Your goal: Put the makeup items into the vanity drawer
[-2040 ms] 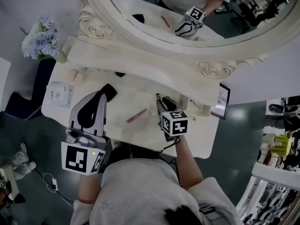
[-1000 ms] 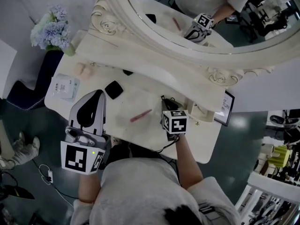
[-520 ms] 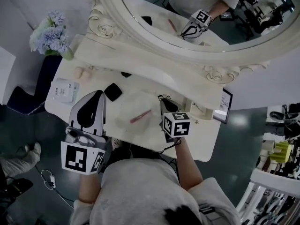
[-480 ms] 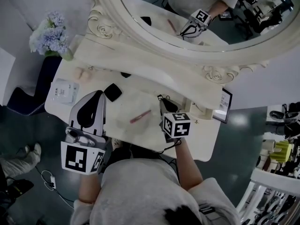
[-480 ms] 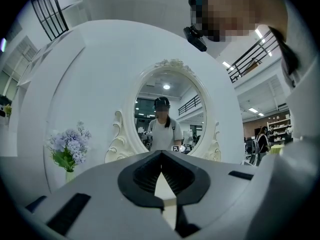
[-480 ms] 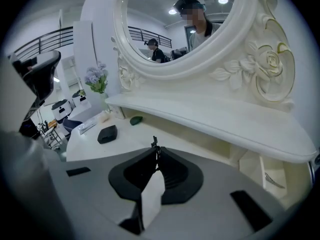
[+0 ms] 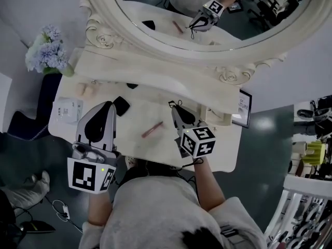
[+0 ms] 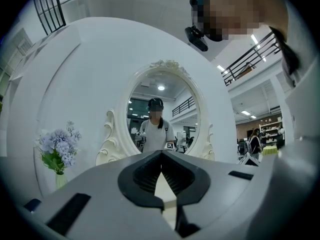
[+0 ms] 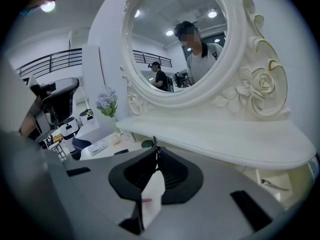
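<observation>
L tongs [image 7: 110, 105], R tongs [image 7: 171, 106] closed; 1 pink stick [image 7: 152, 130], 1 compact [image 7: 122, 107].

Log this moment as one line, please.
left gripper shut, empty | right gripper shut, empty | pink stick and black compact lying on table

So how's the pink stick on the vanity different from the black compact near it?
The pink stick is long, thin and light in colour, while the black compact is squat, squarish and dark. The stick lies mid-table nearer the front edge, and the compact sits further left, closer to the mirror. Both lie flat on the vanity top, apart from each other, and nothing is holding either one.
</observation>
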`<state>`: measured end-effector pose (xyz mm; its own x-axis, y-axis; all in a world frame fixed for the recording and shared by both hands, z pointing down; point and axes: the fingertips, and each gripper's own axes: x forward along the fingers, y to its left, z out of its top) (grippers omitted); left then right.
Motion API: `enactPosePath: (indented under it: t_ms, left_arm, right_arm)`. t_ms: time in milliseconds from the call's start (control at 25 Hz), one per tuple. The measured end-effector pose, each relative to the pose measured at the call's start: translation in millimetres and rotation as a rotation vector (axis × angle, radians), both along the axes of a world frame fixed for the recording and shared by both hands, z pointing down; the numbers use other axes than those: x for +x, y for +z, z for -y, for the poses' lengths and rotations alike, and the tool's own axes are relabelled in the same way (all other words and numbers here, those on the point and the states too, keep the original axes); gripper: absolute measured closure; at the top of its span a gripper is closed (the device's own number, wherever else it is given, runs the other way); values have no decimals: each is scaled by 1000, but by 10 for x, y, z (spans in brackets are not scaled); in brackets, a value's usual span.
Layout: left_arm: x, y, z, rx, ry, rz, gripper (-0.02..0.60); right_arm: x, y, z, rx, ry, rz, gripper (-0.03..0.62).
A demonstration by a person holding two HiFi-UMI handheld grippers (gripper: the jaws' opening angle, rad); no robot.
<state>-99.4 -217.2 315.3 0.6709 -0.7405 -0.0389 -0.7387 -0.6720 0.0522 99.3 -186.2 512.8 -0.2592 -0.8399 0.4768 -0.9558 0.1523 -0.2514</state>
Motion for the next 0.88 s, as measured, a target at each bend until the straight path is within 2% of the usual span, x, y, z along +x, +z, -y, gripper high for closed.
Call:
enactPosePath:
  t_ms: [440, 880]
  left_arm:
    - [349, -73, -45, 17, 116, -9, 568]
    - [761, -157, -185, 38, 235, -14, 568]
  right_arm:
    - [173, -466, -187, 175, 76, 84, 557]
    - [548, -752, -491, 266, 191, 93, 557]
